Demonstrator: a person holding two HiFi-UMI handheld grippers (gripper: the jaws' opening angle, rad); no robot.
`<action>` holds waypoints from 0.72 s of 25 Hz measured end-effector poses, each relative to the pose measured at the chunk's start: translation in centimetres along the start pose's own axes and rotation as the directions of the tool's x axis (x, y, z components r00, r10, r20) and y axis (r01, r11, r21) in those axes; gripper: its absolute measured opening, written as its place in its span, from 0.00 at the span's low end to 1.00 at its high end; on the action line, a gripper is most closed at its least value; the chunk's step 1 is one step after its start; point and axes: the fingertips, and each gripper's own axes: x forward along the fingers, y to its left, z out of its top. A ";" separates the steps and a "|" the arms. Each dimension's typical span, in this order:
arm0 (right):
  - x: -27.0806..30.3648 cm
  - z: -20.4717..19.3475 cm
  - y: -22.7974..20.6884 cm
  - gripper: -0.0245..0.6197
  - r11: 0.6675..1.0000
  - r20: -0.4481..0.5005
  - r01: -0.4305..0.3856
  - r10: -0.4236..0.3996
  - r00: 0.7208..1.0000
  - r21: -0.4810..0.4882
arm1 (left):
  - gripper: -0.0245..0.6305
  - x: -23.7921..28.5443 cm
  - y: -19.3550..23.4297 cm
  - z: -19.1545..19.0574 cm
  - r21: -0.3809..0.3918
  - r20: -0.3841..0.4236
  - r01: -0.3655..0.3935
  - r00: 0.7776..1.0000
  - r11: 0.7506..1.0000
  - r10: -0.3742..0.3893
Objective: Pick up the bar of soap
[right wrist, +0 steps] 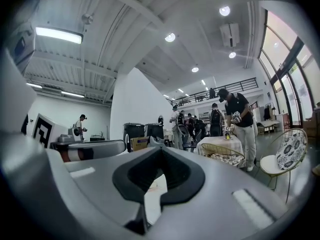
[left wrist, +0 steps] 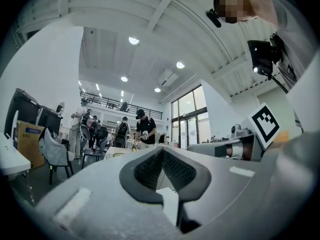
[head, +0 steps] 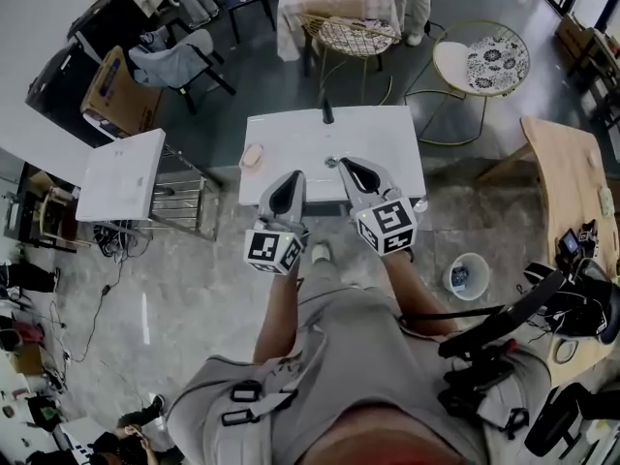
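The pinkish bar of soap [head: 252, 155] lies at the left edge of the white washstand top [head: 383, 134] in the head view. My left gripper [head: 294, 176] hovers at the top's near edge, just right of the soap and apart from it, jaws shut and empty. My right gripper [head: 349, 166] is beside it over the near middle of the top, close to the drain [head: 331, 162], also shut and empty. In the left gripper view the left gripper [left wrist: 162, 151] points level across the room, and the soap is hidden. The right gripper [right wrist: 160, 151] does the same in its own view.
A dark faucet [head: 326, 112] stands at the top's far edge. A white side table [head: 121, 174] and metal rack sit left. A wire chair [head: 354, 35] and a round cushioned stool [head: 481, 63] are behind, with a wooden table [head: 572, 192] and a bucket [head: 467, 276] to the right. People stand far off.
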 end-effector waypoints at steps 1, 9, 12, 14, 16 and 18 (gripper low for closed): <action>0.4 0.0 -0.3 0.04 1.000 -0.003 0.004 -0.004 1.000 -0.002 | 0.03 0.4 0.3 -0.1 -0.002 0.000 0.005 1.000 1.000 -0.005; 6.3 -0.2 -2.0 0.04 1.000 -0.027 0.022 -0.022 0.999 -0.014 | 0.03 4.3 5.6 -1.1 -0.031 -0.004 0.025 1.000 0.999 -0.025; 9.3 0.0 -2.6 0.04 1.000 -0.032 0.025 -0.026 0.999 -0.018 | 0.03 5.9 8.1 -1.2 -0.035 -0.002 0.034 0.999 0.999 -0.034; 11.4 0.2 -2.8 0.04 0.999 -0.035 0.026 -0.027 0.999 -0.024 | 0.03 7.2 10.0 -1.3 -0.026 -0.011 0.036 0.999 0.999 -0.037; 13.5 0.5 -3.2 0.04 0.999 -0.036 0.027 -0.028 0.999 -0.029 | 0.03 8.4 11.7 -1.2 -0.018 -0.016 0.040 0.999 0.999 -0.040; 15.3 0.6 -3.7 0.04 0.999 -0.039 0.030 -0.031 0.999 -0.033 | 0.03 9.7 12.9 -1.0 -0.019 -0.006 0.050 0.999 0.999 -0.051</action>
